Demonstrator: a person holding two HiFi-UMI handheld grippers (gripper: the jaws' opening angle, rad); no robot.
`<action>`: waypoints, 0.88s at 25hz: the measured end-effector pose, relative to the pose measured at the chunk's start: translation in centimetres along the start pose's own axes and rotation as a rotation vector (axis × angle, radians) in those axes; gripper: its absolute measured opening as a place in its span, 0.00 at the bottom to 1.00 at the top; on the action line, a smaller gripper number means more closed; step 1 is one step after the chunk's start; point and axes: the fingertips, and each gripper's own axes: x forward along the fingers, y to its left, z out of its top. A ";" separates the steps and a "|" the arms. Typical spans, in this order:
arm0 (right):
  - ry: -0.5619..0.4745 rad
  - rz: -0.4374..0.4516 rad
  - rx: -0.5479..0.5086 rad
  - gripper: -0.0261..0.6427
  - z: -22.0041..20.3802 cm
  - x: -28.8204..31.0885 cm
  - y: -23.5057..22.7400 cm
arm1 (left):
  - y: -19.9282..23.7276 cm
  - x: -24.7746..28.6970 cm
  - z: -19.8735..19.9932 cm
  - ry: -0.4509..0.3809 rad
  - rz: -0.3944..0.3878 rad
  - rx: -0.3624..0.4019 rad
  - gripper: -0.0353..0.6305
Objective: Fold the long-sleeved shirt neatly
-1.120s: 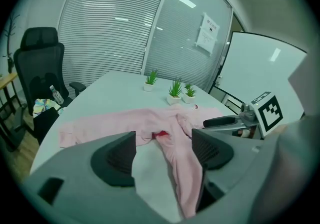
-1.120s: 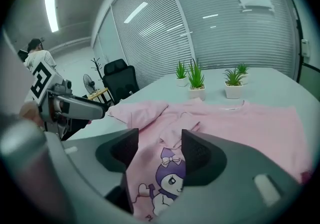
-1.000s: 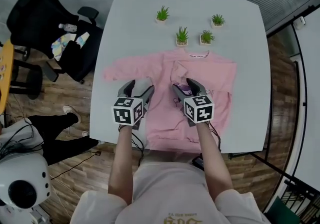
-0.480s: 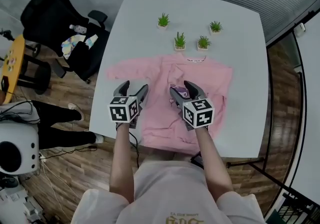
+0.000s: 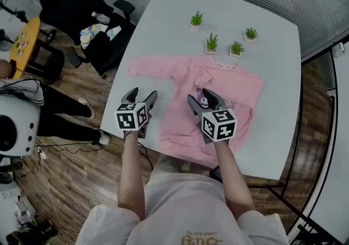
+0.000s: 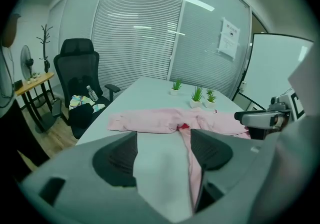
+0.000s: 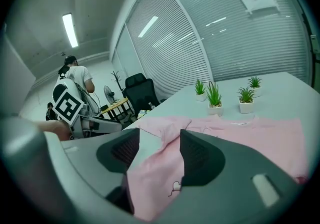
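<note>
Leftward is where the left gripper (image 5: pixel 140 99) has gone since a second ago: it overlapped the side of the long-sleeved shirt (image 5: pixel 218 91) then and now hangs over bare table (image 5: pixel 169 20), just beside the cloth. The right gripper (image 5: pixel 200 99) has kept its place over the shirt's front.

Both pairs of jaws stand well apart and hold nothing. Between the left fingers (image 6: pixel 117 155) show grey tabletop and the pink edge of the shirt; between the right fingers (image 7: pixel 200 155) lies pink fabric with a small outline print, and whether the tips touch it cannot be told.

The shirt lies flat on the near half of the table, collar toward the four small potted plants (image 5: pixel 212 43), one sleeve stretched out to the person's left. The other sleeve cannot be traced clearly (it may be part of the fold on the chest). The right marker cube covers part of the lower front, and both cubes hide the hands.

Two bare forearms reach forward from the body, roughly parallel, the grippers pointing away across the table.
</note>
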 end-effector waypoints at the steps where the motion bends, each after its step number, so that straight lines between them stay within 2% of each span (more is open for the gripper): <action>1: 0.002 -0.007 -0.001 0.43 0.1 0.3 0.3 | 1.0 0.2 0.0 0.003 0.004 -0.011 0.56; 6: 0.026 -0.052 0.010 0.41 -0.6 3.0 1.4 | 6.6 2.1 0.2 0.032 0.024 -0.027 0.52; 12: 0.055 -0.104 0.047 0.40 -1.9 6.7 2.1 | 11.0 5.3 0.9 0.060 -0.022 -0.026 0.52; 22: 0.056 -0.185 0.069 0.37 -2.0 8.6 1.6 | 15.2 10.2 1.8 0.109 -0.022 0.021 0.50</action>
